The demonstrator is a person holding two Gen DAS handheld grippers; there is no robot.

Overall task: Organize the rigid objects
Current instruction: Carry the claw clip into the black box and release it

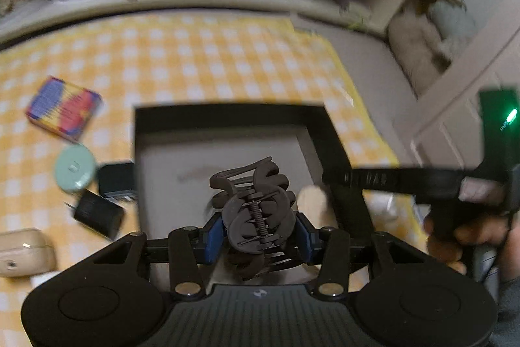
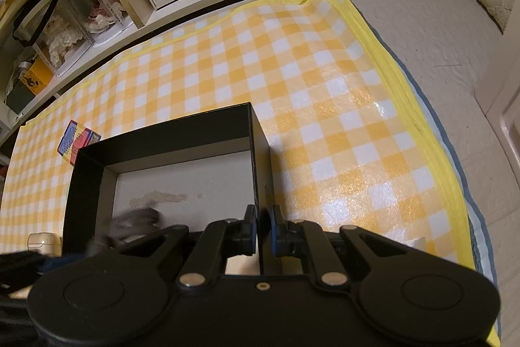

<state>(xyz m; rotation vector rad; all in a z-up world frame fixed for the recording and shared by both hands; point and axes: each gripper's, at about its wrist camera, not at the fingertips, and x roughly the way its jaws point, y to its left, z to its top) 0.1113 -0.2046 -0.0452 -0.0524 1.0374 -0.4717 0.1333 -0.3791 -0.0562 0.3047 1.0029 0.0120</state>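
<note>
While the dark hair claw clip (image 1: 256, 213) is clamped between the blue pads of the left gripper (image 1: 260, 233), it is held above the open black box (image 1: 227, 116) on the yellow checked mat (image 1: 195, 60). The right wall of the box is pinched by the nearly closed right gripper (image 2: 262, 233). A colourful card box (image 1: 63, 108) and a mint round case (image 1: 75, 168) are seen left of it.

one black box (image 1: 227, 116), one hair claw (image 1: 253, 210), one colourful card pack (image 1: 63, 108), one round mint tin (image 1: 75, 168), two small black blocks (image 1: 117, 179), one beige case (image 1: 22, 251), two hand-held grippers (image 1: 258, 236).
</note>
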